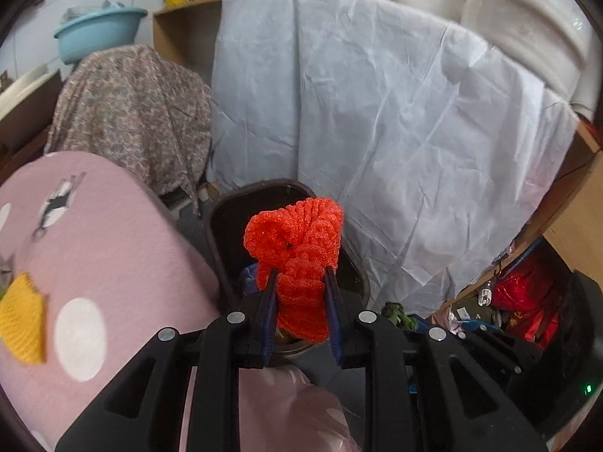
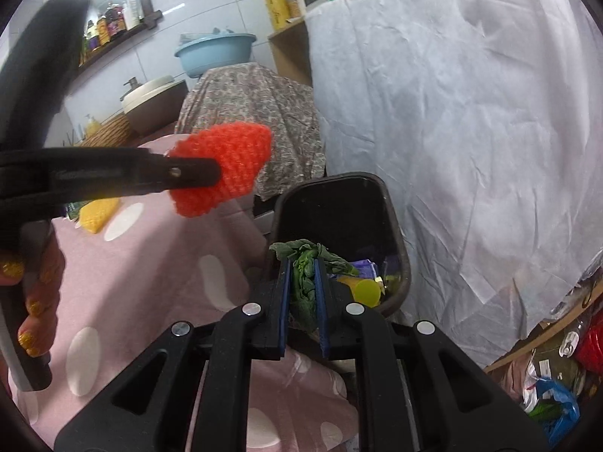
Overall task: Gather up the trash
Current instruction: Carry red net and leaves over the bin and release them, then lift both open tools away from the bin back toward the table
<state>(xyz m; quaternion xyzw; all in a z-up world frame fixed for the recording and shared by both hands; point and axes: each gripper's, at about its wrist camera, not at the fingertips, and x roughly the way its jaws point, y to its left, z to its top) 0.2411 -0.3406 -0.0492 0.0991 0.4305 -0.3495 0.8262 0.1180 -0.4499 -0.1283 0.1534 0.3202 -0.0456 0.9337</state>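
- Pink spotted worktop cover (image 2: 124, 286) fills the near left of both views; a cluttered kitchen corner lies behind, with a white sheet (image 1: 377, 113) draped at the back.
- Right gripper (image 2: 303, 282): jaws pinching a limp green leafy scrap (image 2: 305, 263), held at the near rim of the dark bin (image 2: 339, 207). Risk: the scrap hangs partly short of the opening, so an early release could land it on the cover or the floor.
- Left gripper (image 1: 299, 293): jaws pinching an orange foam net (image 1: 301, 248), held above the bin opening. Risk: the springy net may cling to a pad or bounce off the rim.
- Both grippers crowd 1 small opening; a collision looks possible.
- Bin already holds a yellow cup (image 2: 363, 290) and wrappers; light items could roll out.
- A yellow foam net (image 1: 22, 320) lies on the worktop, uncollected.
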